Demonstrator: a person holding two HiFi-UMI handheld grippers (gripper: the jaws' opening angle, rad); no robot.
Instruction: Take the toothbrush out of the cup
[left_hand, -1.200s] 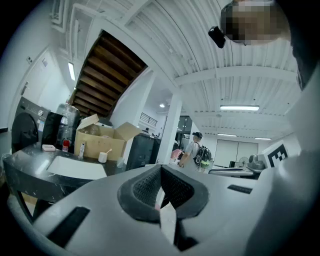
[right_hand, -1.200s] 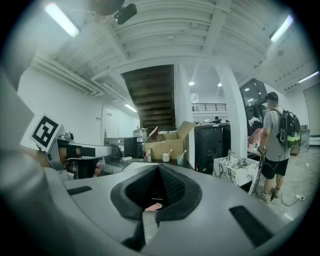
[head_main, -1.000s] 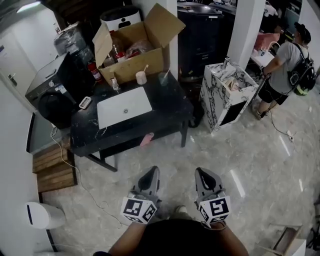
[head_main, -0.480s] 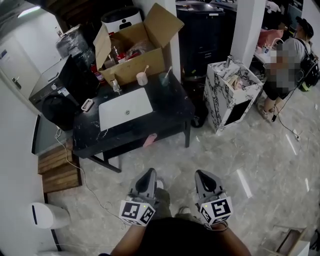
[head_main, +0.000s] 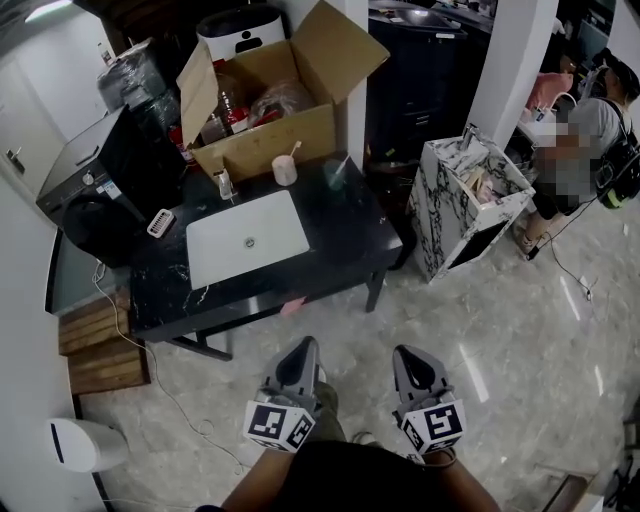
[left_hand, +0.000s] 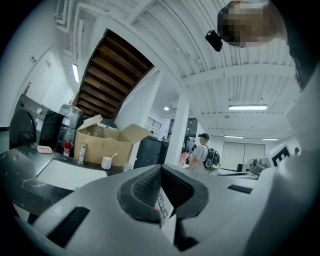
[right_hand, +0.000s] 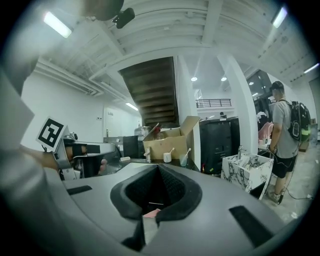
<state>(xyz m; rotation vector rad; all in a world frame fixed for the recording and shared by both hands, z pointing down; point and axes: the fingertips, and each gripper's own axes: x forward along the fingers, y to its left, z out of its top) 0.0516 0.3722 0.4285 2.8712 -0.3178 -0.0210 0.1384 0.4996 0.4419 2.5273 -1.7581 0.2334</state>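
Nearer than a second ago: black table (head_main: 345, 235), larger in the head view, both grippers held well short of it.

- Cardboard box (head_main: 262, 140): at the table's back edge, flaps open.
- White basin (head_main: 247, 238): set in the tabletop; its outline shows only from above.
- Left gripper (head_main: 303, 348): jaws together, nothing between.
- Right gripper (head_main: 406, 352): jaws together, nothing between.
- White cup (head_main: 285, 172) and clear cup (head_main: 334, 176): in front of the box, side-on in the right gripper view.
- Toothbrush (head_main: 293, 150): leaning in the white cup; another stands in the clear cup.
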